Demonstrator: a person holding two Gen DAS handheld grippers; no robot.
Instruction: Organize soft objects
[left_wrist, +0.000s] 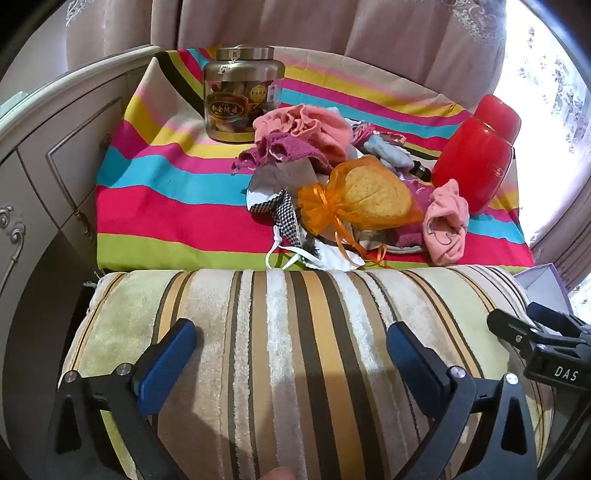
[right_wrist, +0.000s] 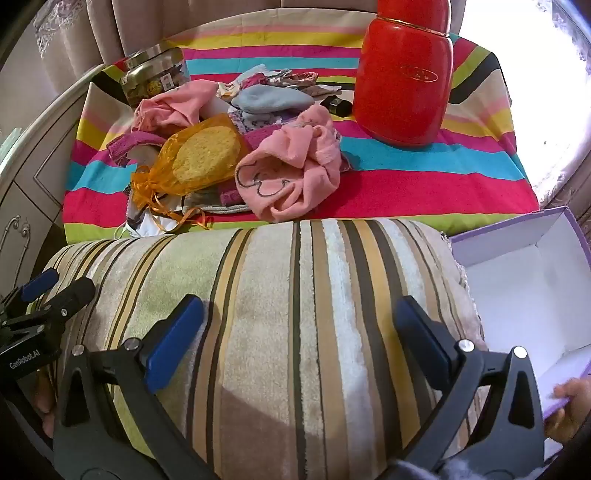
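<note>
I hold my left tool (left_wrist: 291, 354) and my right tool (right_wrist: 299, 325) side by side over a striped plush cushion (left_wrist: 295, 314), both angled down, their blue pads spread wide with nothing between them. Beyond the cushion, on the striped cloth (left_wrist: 166, 192), the soft things lie heaped: an orange mesh pouch (left_wrist: 365, 195), pink cloths (right_wrist: 291, 173), a magenta knit piece (left_wrist: 273, 151). A red flask (right_wrist: 404, 81) and a jar (left_wrist: 242, 96) stand behind them. A purple box (right_wrist: 517, 266) sits open to my right.
</note>
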